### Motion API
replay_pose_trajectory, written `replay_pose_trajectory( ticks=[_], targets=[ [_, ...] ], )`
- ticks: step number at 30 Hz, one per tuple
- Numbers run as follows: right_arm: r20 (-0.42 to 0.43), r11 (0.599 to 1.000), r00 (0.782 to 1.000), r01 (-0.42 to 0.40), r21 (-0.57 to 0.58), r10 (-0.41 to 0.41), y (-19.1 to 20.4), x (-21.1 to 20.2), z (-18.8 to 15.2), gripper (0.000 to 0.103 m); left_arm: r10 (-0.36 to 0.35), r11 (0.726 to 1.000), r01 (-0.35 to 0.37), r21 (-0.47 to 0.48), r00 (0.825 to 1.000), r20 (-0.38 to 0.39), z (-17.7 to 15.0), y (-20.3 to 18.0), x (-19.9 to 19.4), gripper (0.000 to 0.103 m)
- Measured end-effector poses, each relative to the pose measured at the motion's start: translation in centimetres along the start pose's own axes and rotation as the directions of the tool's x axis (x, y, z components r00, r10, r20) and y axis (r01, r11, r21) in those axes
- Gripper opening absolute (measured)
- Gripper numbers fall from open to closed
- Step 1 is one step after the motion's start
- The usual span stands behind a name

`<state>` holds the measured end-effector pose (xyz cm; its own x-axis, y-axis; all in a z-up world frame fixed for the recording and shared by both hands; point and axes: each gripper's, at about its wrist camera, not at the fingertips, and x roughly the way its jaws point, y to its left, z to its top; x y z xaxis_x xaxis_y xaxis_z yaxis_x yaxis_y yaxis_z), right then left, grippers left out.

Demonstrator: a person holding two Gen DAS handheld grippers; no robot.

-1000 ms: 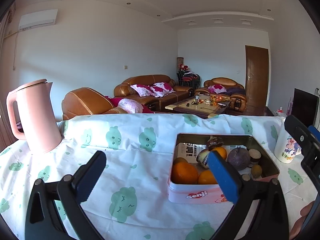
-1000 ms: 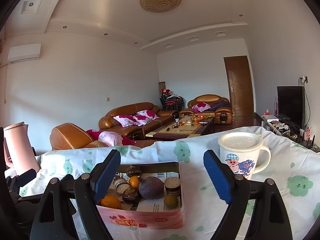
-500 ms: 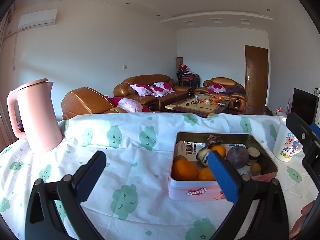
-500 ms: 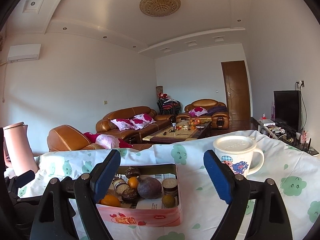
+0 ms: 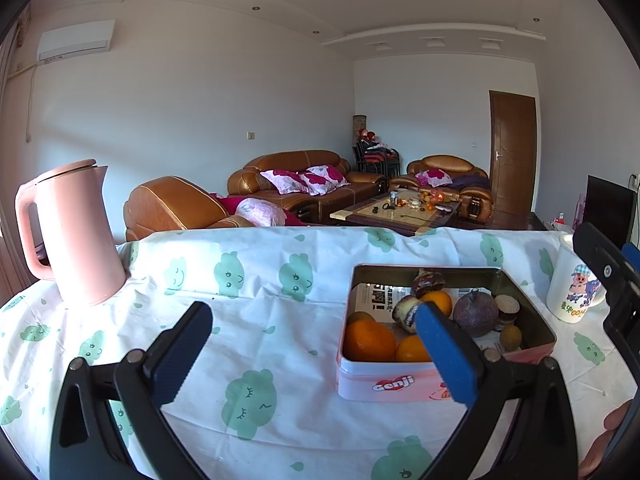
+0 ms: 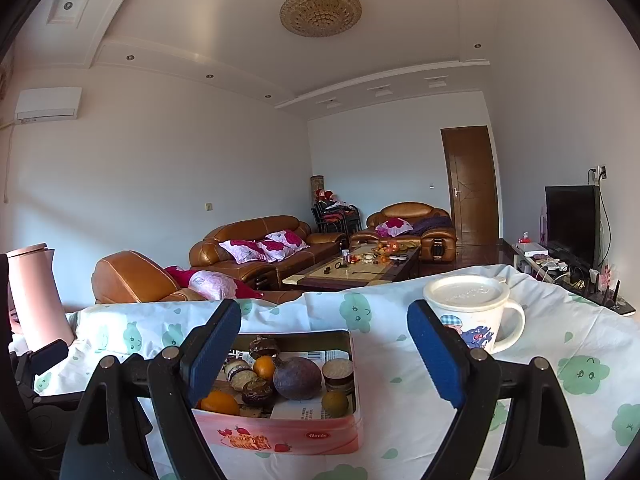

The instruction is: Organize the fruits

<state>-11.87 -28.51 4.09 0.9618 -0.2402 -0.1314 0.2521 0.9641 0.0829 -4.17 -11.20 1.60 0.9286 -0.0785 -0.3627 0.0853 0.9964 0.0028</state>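
Your left tongs [image 5: 314, 336] stand wide and empty, the fruit tin [image 5: 400, 384] just ahead at their right finger. Your right tongs [image 6: 324, 336] stand wide, empty; tin [image 6: 280, 432] below-left, mug [image 6: 476, 320] ahead-right.

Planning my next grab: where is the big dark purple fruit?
In the pink tin, centre in the right wrist view, the purple fruit lies between a small orange and a brown cup.
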Motion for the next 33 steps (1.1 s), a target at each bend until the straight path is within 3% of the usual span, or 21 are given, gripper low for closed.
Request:
replay_pose_trajectory(
  ticks=[33],
  targets=[
    [-0.001, 1.0, 1.0, 0.006, -0.005, -0.006, -0.01, 0.02, 0.0, 0.087, 0.012, 1.0, -0.012, -0.009, 1.0, -0.016, 0.08, 0.47, 0.42, 0.103]
  ],
)
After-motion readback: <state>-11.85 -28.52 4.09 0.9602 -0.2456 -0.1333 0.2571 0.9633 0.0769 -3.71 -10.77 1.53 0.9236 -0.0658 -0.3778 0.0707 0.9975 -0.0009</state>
